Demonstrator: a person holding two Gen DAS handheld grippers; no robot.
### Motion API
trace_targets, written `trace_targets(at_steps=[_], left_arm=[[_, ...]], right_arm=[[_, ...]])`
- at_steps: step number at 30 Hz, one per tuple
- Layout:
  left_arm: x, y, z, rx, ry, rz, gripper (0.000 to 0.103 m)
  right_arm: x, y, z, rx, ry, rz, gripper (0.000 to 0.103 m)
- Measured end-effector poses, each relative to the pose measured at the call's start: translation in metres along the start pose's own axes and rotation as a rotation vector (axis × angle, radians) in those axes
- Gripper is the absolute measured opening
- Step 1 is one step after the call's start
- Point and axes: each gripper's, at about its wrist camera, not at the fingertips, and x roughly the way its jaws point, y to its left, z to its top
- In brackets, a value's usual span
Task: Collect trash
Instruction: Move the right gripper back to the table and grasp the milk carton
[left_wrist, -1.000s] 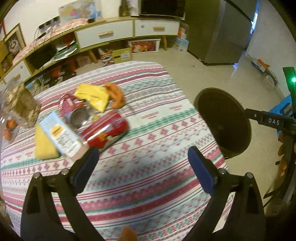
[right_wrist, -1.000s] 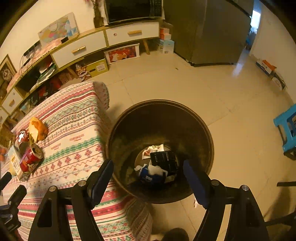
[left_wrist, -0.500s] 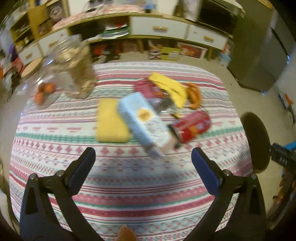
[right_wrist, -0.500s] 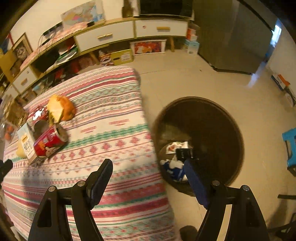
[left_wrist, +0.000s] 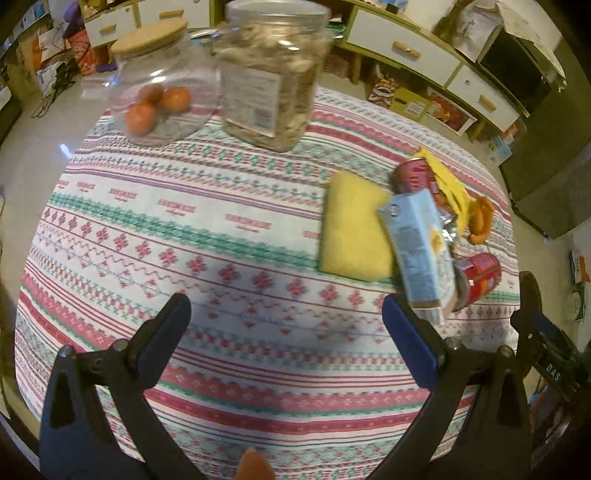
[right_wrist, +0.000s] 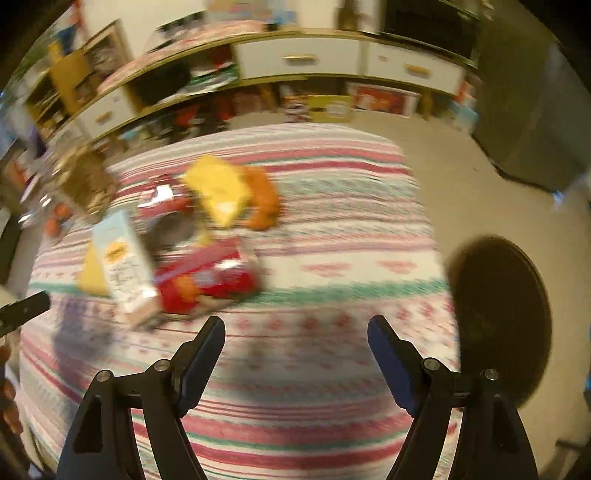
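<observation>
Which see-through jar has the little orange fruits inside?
The round jar with the cork lid, at the table's far left. Three orange fruits sit inside. The taller labelled jar beside it holds pale brownish stuff instead.

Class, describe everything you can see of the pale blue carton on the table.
The pale blue carton is a tall, rectangular box, seemingly of coated card, with small print and a yellow mark on its side and a brownish end facing the cameras. It lies tilted on the striped tablecloth, overlapping the yellow sponge and leaning against the red can. Neither gripper touches it.
</observation>
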Motion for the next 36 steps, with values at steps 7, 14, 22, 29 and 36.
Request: trace_targets(at_steps=[7,14,22,29,36], left_arm=[[-0.002,0.028,0.004,-0.04,0.002,-0.021,0.103],[-0.003,0.038,0.004,-0.042,-0.006,-0.03,0.103],[-0.002,0.045,0.001,-0.039,-0.003,-0.027,0.103],[0.001,0.05,0.004,-0.058,-0.002,-0.028,0.103],[0.007,0.044,0.007,-0.045,-0.003,-0.036,0.102]], right_arm=[[0.017,0.075,0.006,-0.197,-0.003,0.115,0.08],[0.035,0.107,0.013,-0.238,-0.013,0.171,0.076],[0.048,0.121,0.024,-0.239,-0.041,0.159,0.073],[0.074,0.123,0.027,-0.248,0.004,0.137,0.063],[0.073,0.112,0.024,-0.209,0.014,0.162,0.054]])
